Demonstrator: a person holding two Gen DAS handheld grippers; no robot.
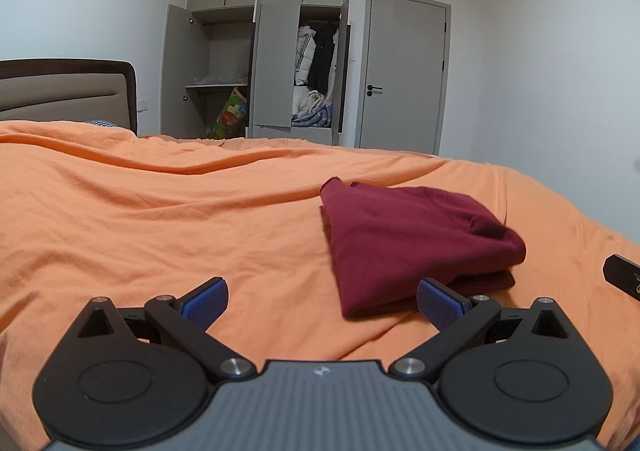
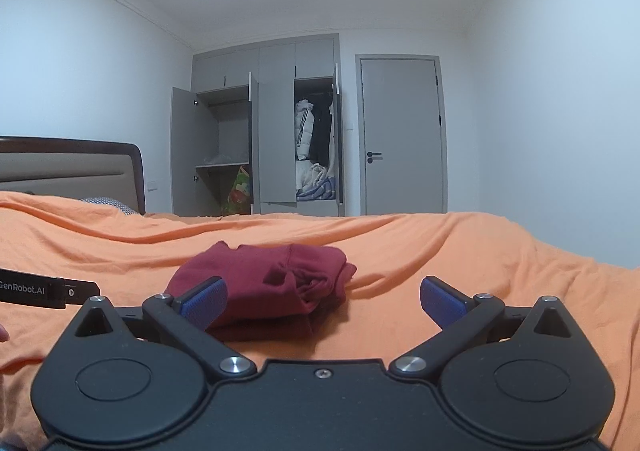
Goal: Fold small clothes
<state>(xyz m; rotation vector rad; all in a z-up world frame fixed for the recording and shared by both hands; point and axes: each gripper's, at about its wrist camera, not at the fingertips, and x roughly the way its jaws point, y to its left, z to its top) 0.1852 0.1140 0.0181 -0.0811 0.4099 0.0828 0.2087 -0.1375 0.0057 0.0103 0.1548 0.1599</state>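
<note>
The dark red cotton garment lies folded into a compact stack on the orange-sheeted bed, toward its right edge, apparently set aside as finished. The left tool and right tool both hover low just before it, fingers spread and holding nothing, likely released.

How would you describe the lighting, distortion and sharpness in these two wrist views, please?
Left wrist view: soft, even room light, no glare; fisheye bends the door and darkens the corners; the folded maroon garment is sharp, with a faint shadow beneath. Right wrist view: the same flat light, walls curve outward, the garment and orange bedsheet are in focus, and the wardrobe is slightly soft.
</note>
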